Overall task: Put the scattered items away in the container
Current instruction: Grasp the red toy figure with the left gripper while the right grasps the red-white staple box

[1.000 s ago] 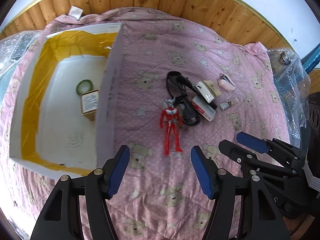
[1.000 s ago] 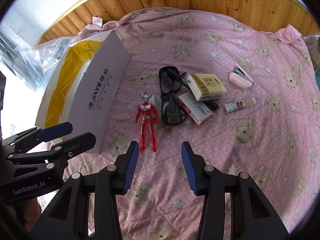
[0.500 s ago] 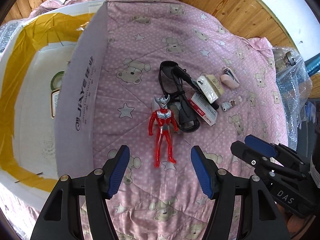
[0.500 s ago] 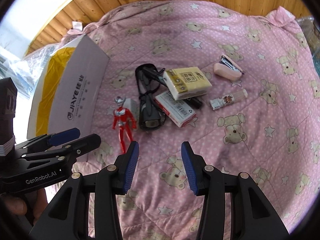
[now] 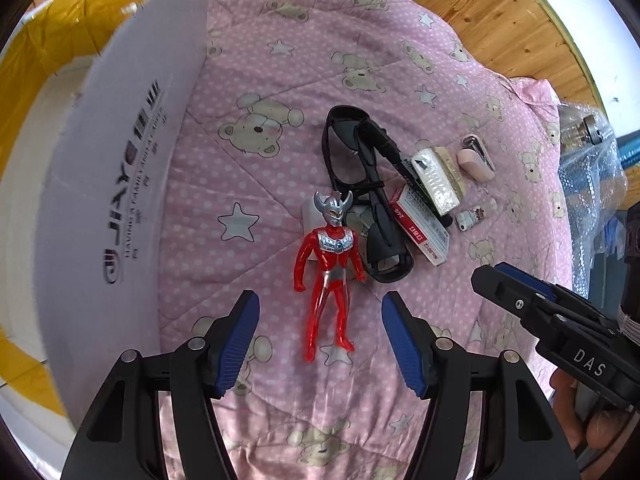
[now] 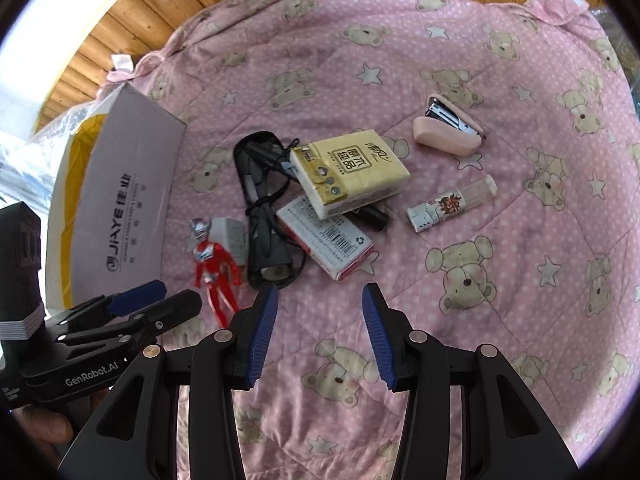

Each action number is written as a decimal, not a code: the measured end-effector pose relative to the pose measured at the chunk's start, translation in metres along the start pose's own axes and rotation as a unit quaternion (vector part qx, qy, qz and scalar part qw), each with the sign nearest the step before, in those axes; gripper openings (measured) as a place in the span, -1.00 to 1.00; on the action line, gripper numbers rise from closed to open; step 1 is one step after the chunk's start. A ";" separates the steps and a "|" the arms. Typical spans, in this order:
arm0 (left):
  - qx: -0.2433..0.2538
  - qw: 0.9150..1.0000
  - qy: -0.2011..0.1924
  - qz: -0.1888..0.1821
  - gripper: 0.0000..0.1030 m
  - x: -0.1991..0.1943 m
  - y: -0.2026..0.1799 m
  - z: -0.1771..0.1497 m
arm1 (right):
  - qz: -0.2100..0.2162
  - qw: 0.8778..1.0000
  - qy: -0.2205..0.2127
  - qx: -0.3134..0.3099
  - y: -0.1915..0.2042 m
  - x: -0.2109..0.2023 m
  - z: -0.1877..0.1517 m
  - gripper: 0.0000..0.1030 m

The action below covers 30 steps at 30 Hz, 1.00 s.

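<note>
The red toy man [image 5: 330,276] lies flat on the pink bed cover [image 5: 256,152], pointing head-away, feet-near, straight ahead of the left tool [image 5: 320,340]. The left tool's jaws are wide apart and hold nothing. The right tool [image 6: 320,332] is also spread and bare, and it is farther from the toy, which lies near the box [image 5: 108,184].

A home, probably a bedroom: ahead of each hand-held gripper lies a pink quilt [image 6: 460,92] printed with bears and stars, seemingly spread on a bed. Beyond it runs wood panelling [image 5: 500,20] under a white wall [image 5: 576,8]. A toy figure [image 5: 330,268] and a tissue pack [image 6: 352,172] lie on the quilt.
</note>
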<state>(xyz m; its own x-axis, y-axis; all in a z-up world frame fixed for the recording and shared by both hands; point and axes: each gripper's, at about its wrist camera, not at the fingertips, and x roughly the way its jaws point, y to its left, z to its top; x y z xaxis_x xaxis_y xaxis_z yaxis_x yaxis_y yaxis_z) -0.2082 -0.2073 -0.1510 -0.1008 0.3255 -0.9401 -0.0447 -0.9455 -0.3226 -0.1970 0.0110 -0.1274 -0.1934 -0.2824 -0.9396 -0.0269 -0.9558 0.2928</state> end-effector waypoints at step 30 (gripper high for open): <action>-0.031 0.998 -0.012 -0.054 -0.42 0.027 0.018 0.014 | 0.009 0.999 0.039 -0.025 -0.004 0.055 0.032 -0.66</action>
<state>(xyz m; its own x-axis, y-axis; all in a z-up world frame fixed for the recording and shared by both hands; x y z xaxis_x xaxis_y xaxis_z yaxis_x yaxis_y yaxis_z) -0.2254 -0.2149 -0.1806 -0.1221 0.4247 -0.8970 0.0042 -0.9036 -0.4284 -0.2389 0.0020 -0.1752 -0.1160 -0.3039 -0.9456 0.0251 -0.9526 0.3031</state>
